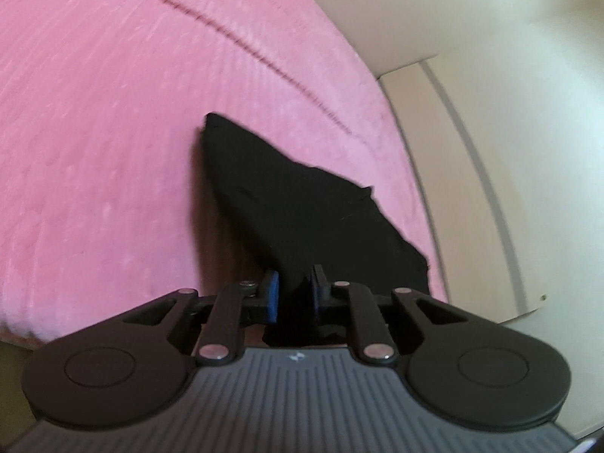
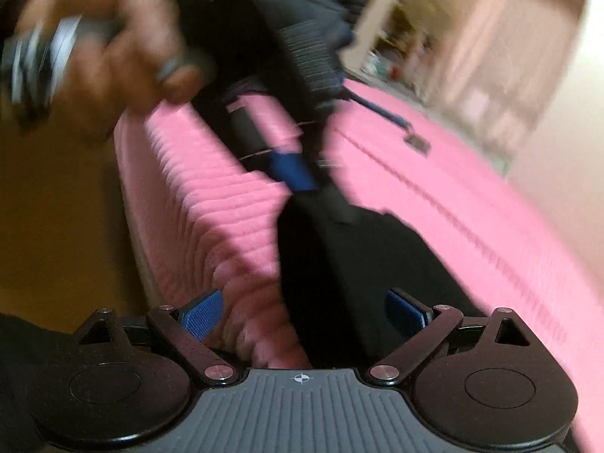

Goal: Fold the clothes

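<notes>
Progress: early to middle, as a guess; black garment [image 1: 302,204] part gathered, no flat, squared fold visible yet; smoothing and final folds judged left to do.
Garment place: on the pink ribbed bed cover [image 1: 113,113], close to the bed's edge beside the cream wall [image 1: 490,75], one corner peaked up off the cover.
Left gripper [image 1: 295,287]: clenched on a bunch of the black cloth, blue pads pressing it from both sides; angled downward, cloth drawn taut toward the camera.
Left hand [image 2: 113,60]: blurred, wrapped round the handle of its tool above the bed's edge.
Right gripper [image 2: 304,315]: released, blue pads spread wide, nothing pinched; tilted down over the bed's edge, garment's near end and a ridge of cover lying between the pads.
</notes>
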`<action>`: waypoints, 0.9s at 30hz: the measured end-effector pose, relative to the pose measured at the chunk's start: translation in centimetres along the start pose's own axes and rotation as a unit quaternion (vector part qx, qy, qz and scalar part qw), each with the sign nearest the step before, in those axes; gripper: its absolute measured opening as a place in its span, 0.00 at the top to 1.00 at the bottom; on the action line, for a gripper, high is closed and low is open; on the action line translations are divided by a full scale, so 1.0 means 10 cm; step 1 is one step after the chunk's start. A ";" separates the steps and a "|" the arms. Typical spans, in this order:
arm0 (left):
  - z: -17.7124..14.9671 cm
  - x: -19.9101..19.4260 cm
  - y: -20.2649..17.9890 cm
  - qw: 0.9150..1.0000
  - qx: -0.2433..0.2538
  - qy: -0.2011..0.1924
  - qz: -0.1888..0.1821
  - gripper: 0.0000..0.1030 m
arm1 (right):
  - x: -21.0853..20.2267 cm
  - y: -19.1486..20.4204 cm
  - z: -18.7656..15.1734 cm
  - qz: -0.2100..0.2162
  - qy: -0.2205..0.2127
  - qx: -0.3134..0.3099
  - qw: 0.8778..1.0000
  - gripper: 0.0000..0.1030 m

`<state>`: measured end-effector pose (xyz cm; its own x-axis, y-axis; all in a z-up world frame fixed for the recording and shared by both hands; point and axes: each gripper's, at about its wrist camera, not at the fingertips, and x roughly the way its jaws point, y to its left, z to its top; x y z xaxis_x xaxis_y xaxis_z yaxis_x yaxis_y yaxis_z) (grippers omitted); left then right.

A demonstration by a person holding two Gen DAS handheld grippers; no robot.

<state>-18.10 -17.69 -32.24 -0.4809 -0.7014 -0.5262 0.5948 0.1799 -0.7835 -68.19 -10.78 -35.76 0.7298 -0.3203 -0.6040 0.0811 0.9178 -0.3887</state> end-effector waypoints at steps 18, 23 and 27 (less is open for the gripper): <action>0.06 -0.40 0.01 0.996 -0.010 -0.090 0.021 0.73 | 0.17 -0.23 0.00 -0.094 -0.039 0.089 0.991 0.92; 0.04 -0.28 -0.06 0.995 0.003 -0.078 0.055 0.73 | -0.30 -0.92 -0.17 -0.083 -0.129 0.284 0.947 0.92; 0.00 0.02 -0.31 0.997 0.037 -0.048 0.055 0.73 | -1.00 -1.76 -0.69 -0.134 -0.214 0.434 0.865 0.92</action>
<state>-20.07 -18.37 -29.90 -0.3482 -0.7442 -0.5700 0.6875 0.2106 -0.6950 -81.56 -25.36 -27.68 0.7752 -0.6031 -0.1882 0.6298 0.7139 0.3063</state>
